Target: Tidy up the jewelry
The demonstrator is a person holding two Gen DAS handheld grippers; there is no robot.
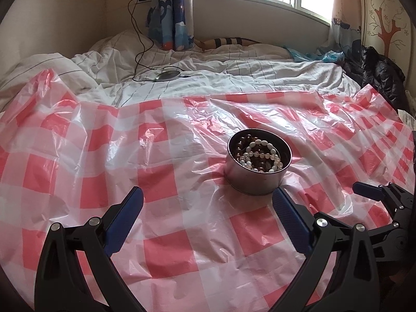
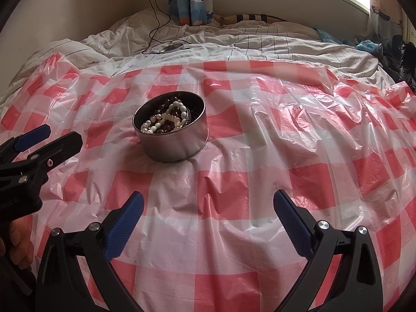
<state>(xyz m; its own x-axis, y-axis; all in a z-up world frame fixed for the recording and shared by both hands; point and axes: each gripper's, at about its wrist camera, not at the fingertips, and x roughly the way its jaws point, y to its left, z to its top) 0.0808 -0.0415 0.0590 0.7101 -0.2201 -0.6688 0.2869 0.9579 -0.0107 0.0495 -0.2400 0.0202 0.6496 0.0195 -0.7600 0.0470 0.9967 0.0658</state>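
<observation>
A round metal tin (image 1: 256,178) (image 2: 176,143) stands on the red-and-white checked plastic sheet (image 1: 182,221) (image 2: 260,156). Inside it lie white pearl-like bead bracelets (image 1: 262,153) (image 2: 166,119) tangled with dark brown ones. My left gripper (image 1: 208,197) is open and empty, just short of the tin, whose base is close to the right fingertip. It also shows at the left edge of the right wrist view, left gripper (image 2: 61,136). My right gripper (image 2: 208,199) is open and empty, nearer than the tin and to its right. Its fingers (image 1: 369,191) show at the left wrist view's right edge.
The sheet covers a bed with a rumpled white striped duvet (image 1: 234,72). A round grey device (image 1: 167,75) on a black cable lies behind the sheet. A black jacket (image 1: 382,75) is piled at the far right. A hand (image 2: 18,244) holds the left gripper's handle.
</observation>
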